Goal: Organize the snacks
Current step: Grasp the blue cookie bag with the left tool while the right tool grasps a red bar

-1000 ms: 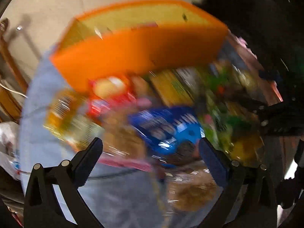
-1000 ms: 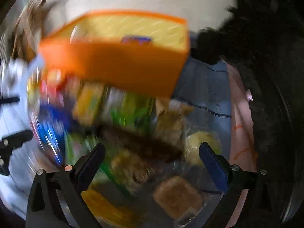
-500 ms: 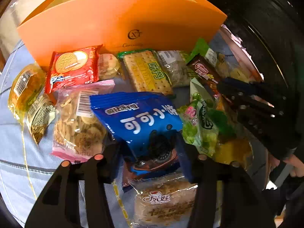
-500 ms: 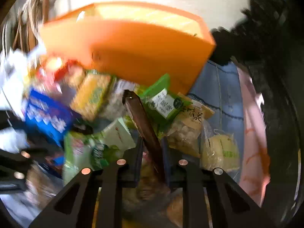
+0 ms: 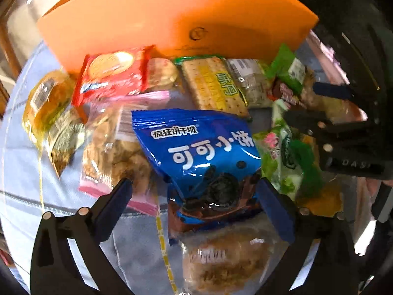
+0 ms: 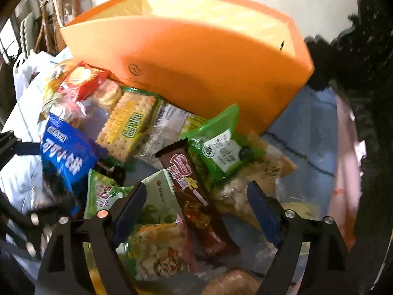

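Left wrist view: left gripper [image 5: 194,191] jaws just reopened wide, released, straddling the glossy blue cookie packet [image 5: 199,147]. Right gripper [image 6: 195,200] likewise reopened; brown chocolate wafer bar [image 6: 194,191] lies loose between.

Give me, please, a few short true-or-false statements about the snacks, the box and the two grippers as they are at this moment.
1. The orange box stands behind the snack pile. True.
2. The left gripper is clamped shut on the blue cookie bag. False: its jaws are wide apart, the bag's lower end between them, unpressed.
3. The brown chocolate bar lies between the right gripper's open jaws. True.
4. The green packet is inside the box. False: it lies in front, among the other snacks.
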Motion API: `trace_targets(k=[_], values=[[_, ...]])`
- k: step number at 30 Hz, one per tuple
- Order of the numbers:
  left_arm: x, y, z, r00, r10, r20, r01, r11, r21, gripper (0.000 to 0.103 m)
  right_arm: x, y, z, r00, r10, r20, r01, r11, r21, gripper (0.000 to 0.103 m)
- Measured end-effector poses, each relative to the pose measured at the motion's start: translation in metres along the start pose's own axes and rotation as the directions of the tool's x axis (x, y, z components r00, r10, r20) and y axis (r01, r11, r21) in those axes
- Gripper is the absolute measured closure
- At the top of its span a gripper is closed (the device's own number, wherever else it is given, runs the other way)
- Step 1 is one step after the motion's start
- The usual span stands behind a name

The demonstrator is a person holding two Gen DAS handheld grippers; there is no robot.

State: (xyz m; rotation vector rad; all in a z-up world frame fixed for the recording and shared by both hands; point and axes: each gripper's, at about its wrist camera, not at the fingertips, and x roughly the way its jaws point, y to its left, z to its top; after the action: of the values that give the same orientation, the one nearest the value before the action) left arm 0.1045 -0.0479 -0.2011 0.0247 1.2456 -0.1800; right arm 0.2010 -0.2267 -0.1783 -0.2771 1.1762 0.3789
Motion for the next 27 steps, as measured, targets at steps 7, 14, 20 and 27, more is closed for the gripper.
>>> trace_targets(k=[7,14,20,27], values=[[-0.003,-0.017,-0.007,0.997,-0.042,0.061,0.042,0.999,0.002,0.042,-0.007,0.001,-0.017,0.997,-0.081,-0.009,0.081,0.983,0.165,0.075],[-0.018,-0.005,-0.010,0.995,-0.085,0.060,0.087,0.996,-0.022,0.048,-0.051,-0.019,-0.035,0.996,-0.042,0.076,0.015,0.945,0.326,0.078],[-0.050,0.017,-0.017,0.990,-0.101,0.100,0.104,0.994,-0.022,0.049,-0.081,-0.029,-0.033,0.987,-0.034,0.158,-0.029,0.925,0.380,0.080],[-0.093,0.035,-0.023,0.981,-0.075,0.181,0.082,0.996,-0.028,0.049,-0.095,-0.019,-0.029,0.977,0.000,0.215,-0.083,0.922,0.377,0.102]])
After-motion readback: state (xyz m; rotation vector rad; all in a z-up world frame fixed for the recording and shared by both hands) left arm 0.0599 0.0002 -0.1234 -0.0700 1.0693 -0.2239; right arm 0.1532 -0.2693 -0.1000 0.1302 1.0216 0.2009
